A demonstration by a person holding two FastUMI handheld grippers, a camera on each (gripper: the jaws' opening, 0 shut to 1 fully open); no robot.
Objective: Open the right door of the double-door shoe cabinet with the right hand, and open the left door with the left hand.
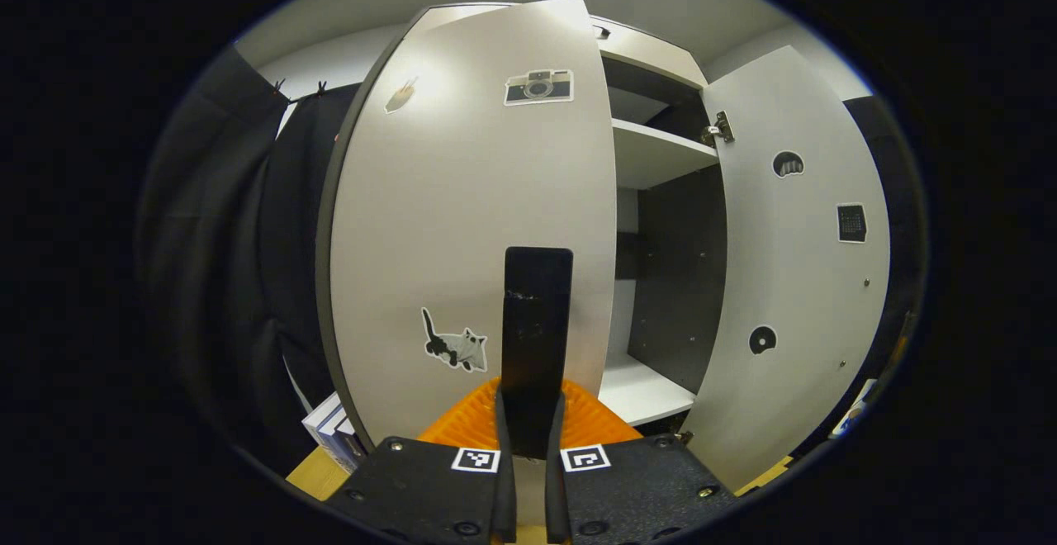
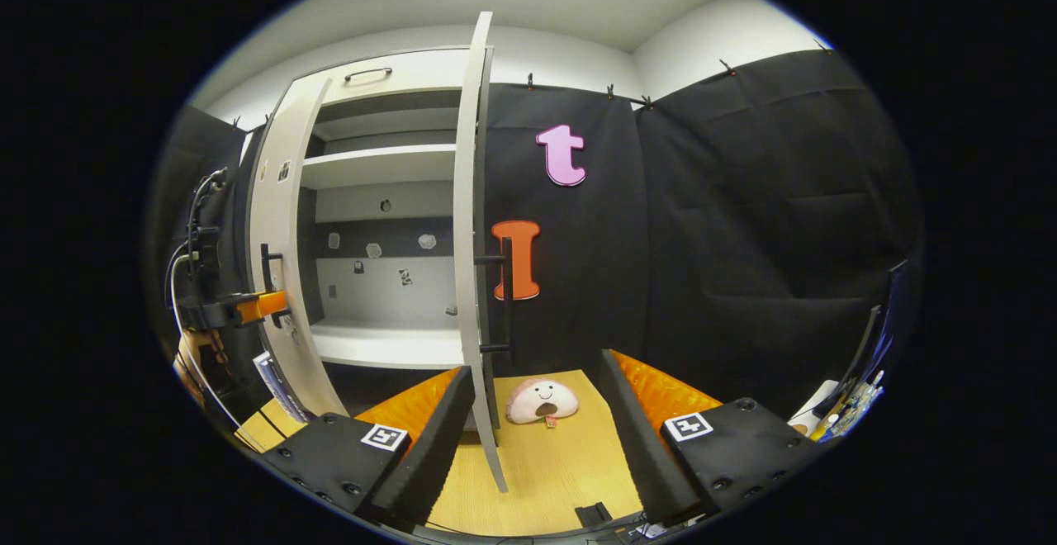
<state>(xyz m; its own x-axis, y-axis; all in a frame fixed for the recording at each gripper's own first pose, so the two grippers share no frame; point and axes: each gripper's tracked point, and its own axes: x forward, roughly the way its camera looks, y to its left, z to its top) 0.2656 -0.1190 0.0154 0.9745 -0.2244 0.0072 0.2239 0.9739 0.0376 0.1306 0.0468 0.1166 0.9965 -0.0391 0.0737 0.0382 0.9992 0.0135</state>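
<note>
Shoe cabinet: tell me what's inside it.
The shoe cabinet holds bare shelves and small stickers on its back wall. The left door hides its left edge.

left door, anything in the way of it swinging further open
Nothing visible blocks it. The left door is partly open, the left gripper shut on its handle; only the booth's black cloth hangs beyond.

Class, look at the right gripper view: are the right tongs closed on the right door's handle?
No. The right tongs stand open, with the right door edge between them untouched and its handle farther up.
</note>
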